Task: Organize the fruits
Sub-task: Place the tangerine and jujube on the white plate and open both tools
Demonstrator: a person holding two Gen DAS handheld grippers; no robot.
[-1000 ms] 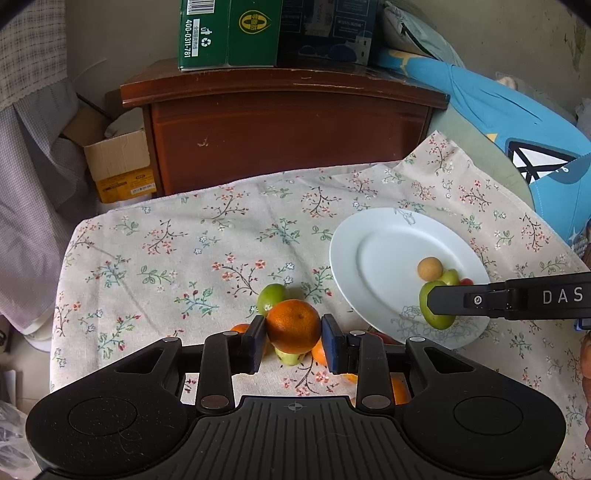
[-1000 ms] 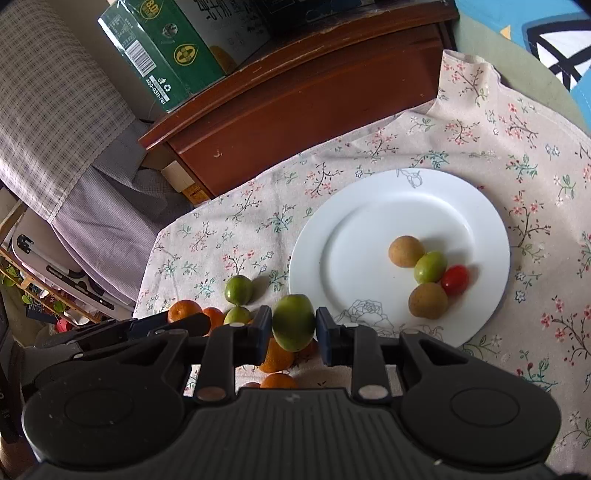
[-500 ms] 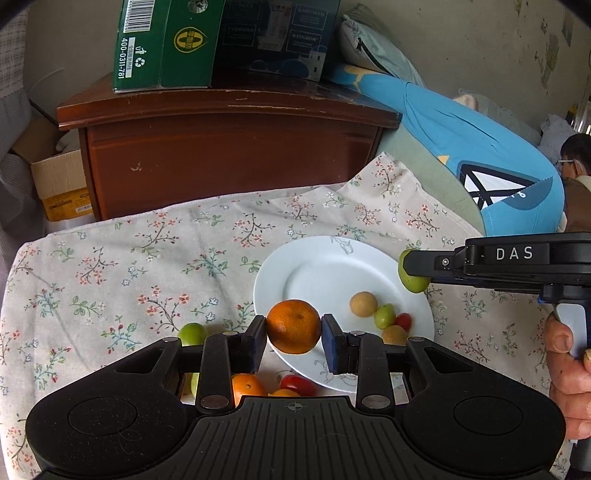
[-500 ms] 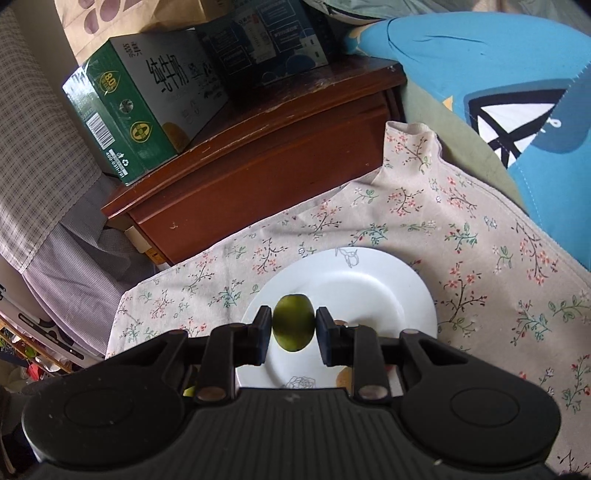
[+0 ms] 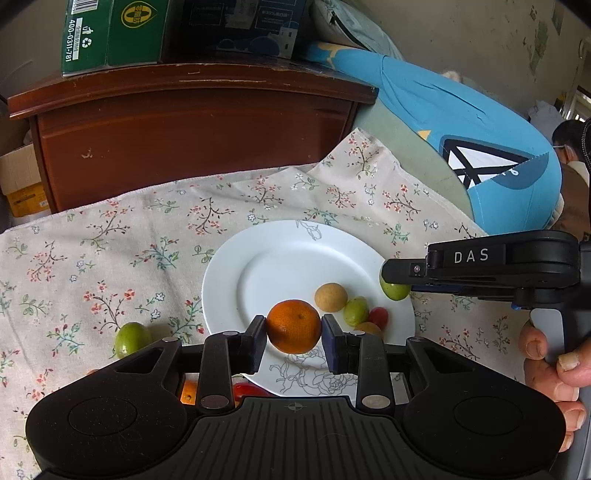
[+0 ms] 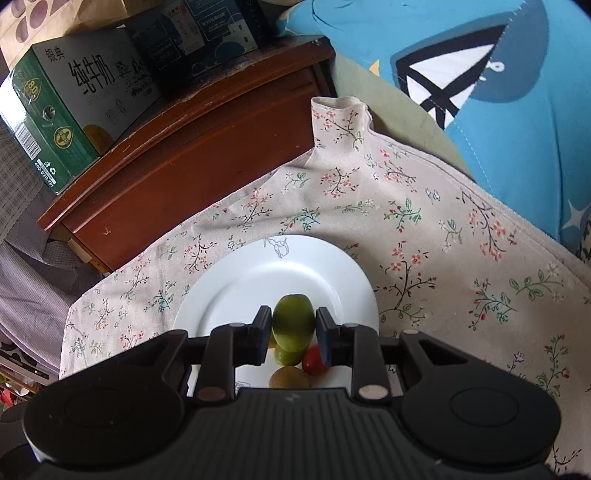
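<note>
Both my grippers carry fruit over the plate [image 5: 236, 269].
Left gripper [image 5: 294, 332] jaws clamp an orange [image 5: 293, 325]; right gripper [image 6: 293, 329] jaws clamp a green fruit [image 6: 293, 322].

Orange mandarin [image 5: 294, 325], green lime [image 6: 293, 322], white plate [image 5: 280, 258] with grey line-drawn roses, beige floral tablecloth [image 5: 110, 251].

A dark reddish-brown wooden cabinet [image 5: 192, 122] fills the upper left of both views, carrying a green printed carton [image 5: 110, 33] and a dark blue box [image 5: 240, 26]. At upper right lies a bright blue cushion [image 6: 517, 92] with a white triangular pattern, and a tan cardboard box [image 5: 22, 184] sits at the left edge.
</note>
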